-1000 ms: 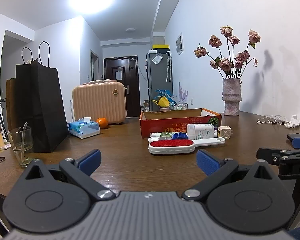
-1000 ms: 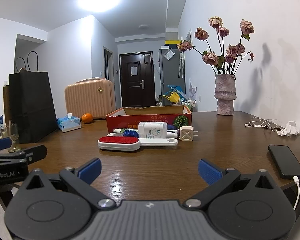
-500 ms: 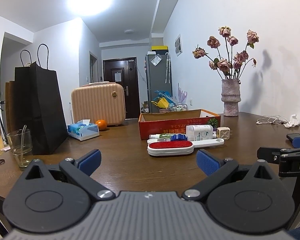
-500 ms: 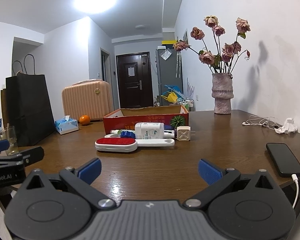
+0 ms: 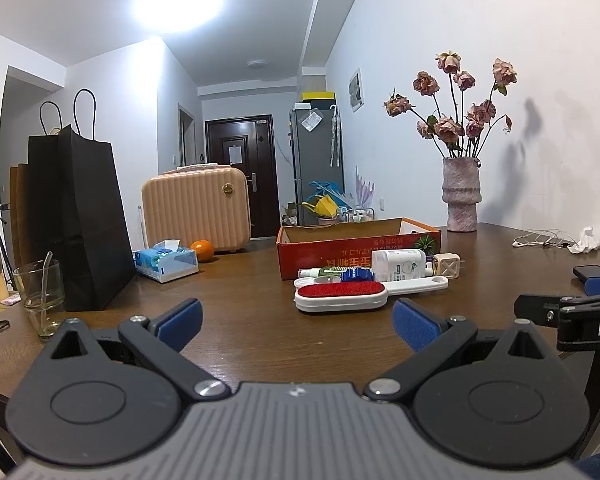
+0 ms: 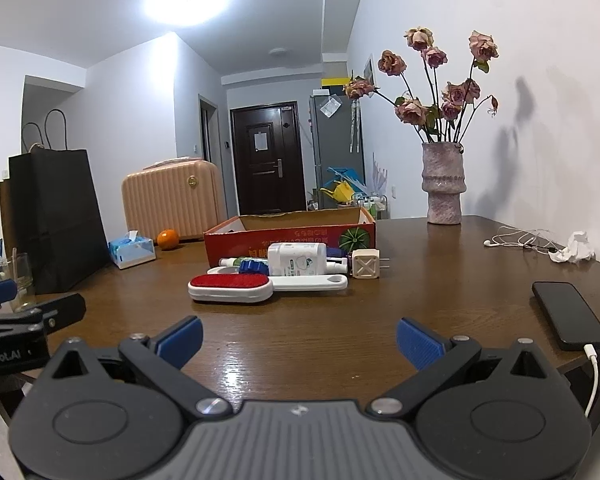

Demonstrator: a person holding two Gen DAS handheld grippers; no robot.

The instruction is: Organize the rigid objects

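Note:
A white lint brush with a red pad (image 5: pixel 340 296) (image 6: pixel 232 286) lies on the brown table in front of a red cardboard box (image 5: pixel 356 240) (image 6: pixel 288 232). Behind the brush lie a white bottle (image 5: pixel 398 265) (image 6: pixel 297 259), a blue-capped item (image 6: pixel 253 267), small tubes and a cream plug adapter (image 5: pixel 449 266) (image 6: pixel 365 264). My left gripper (image 5: pixel 298 322) is open and empty, short of the brush. My right gripper (image 6: pixel 299 340) is open and empty, also short of the brush.
A black paper bag (image 5: pixel 76 216), a glass (image 5: pixel 40 292), a tissue box (image 5: pixel 166 260), an orange (image 5: pixel 201 249) and a peach suitcase (image 5: pixel 196 206) are on the left. A vase of roses (image 6: pixel 443 184), earphones (image 6: pixel 520 238) and a phone (image 6: pixel 568 314) are on the right.
Both grippers have drifted slightly; the table objects sit a little lower and nearer in the views. Both stay open and empty.

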